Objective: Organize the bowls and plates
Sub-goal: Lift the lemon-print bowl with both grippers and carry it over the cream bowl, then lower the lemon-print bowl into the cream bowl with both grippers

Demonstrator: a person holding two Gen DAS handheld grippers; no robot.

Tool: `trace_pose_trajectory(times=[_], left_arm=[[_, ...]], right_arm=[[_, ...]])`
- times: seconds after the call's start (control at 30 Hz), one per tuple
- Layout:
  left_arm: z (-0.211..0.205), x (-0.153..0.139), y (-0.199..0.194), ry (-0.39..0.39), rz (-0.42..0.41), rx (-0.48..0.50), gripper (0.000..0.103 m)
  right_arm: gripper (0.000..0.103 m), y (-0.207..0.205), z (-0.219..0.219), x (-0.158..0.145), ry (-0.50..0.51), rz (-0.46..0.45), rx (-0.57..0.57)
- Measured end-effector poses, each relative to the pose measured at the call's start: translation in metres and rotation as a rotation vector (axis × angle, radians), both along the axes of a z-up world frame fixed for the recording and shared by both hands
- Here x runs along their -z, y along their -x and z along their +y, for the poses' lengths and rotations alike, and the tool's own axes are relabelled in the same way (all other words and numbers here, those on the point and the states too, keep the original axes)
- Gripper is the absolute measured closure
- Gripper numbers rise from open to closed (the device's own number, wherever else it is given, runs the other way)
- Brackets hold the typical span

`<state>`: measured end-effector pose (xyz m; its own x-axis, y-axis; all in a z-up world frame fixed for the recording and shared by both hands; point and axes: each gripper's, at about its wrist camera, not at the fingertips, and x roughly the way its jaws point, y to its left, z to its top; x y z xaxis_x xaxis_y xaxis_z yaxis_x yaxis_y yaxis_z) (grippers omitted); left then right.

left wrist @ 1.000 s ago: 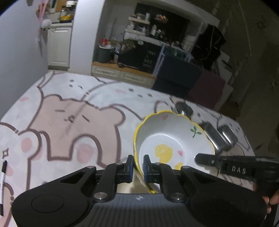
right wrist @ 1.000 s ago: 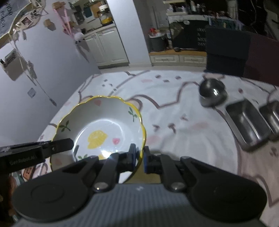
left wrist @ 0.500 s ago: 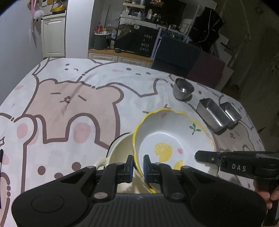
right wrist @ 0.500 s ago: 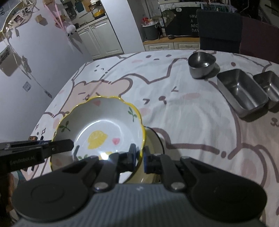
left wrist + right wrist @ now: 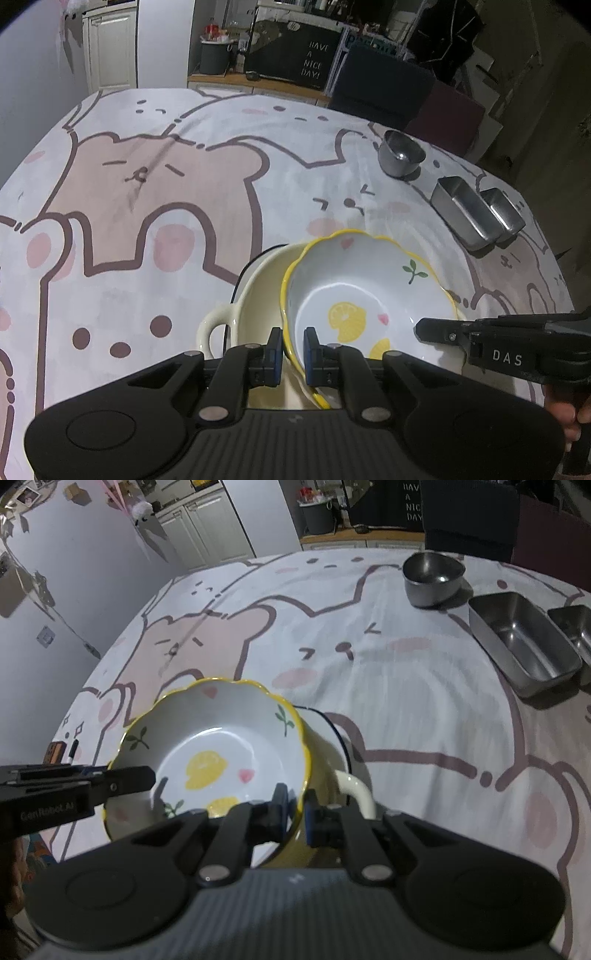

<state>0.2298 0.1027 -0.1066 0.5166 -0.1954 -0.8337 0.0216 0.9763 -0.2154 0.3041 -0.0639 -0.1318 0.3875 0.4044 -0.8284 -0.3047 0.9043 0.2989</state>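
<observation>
A scalloped ceramic bowl with a yellow rim, glossy white inside and painted with lemons, hearts and green sprigs, is held from two sides. Its left edge is pinched between the narrow jaws of the left gripper, its right edge between those of the right gripper. The bowl is seen partly inside a cream enamel pot with a looped handle, on a tablecloth printed with pink cartoon bears.

Only in the left wrist view is the pot's smooth cream interior shown; in the right wrist view its outer wall, dark rim line and other handle are seen instead. A small orange object and a pen at the table edge appear in the right view alone. A round steel cup and two rectangular steel tins are seen well apart from the bowl.
</observation>
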Motion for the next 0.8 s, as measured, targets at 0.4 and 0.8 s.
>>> trace_pose_trajectory(times=[0.4, 0.8], left_arm=[[0.002, 0.008, -0.002, -0.008, 0.04, -0.005, 0.091], [0.003, 0.016, -0.003, -0.017, 0.074, -0.003, 0.091]], right_arm=[[0.092, -0.002, 0.006, 0.009, 0.016, 0.042, -0.012], [0.092, -0.006, 0.014, 0.016, 0.04, 0.059, -0.023]])
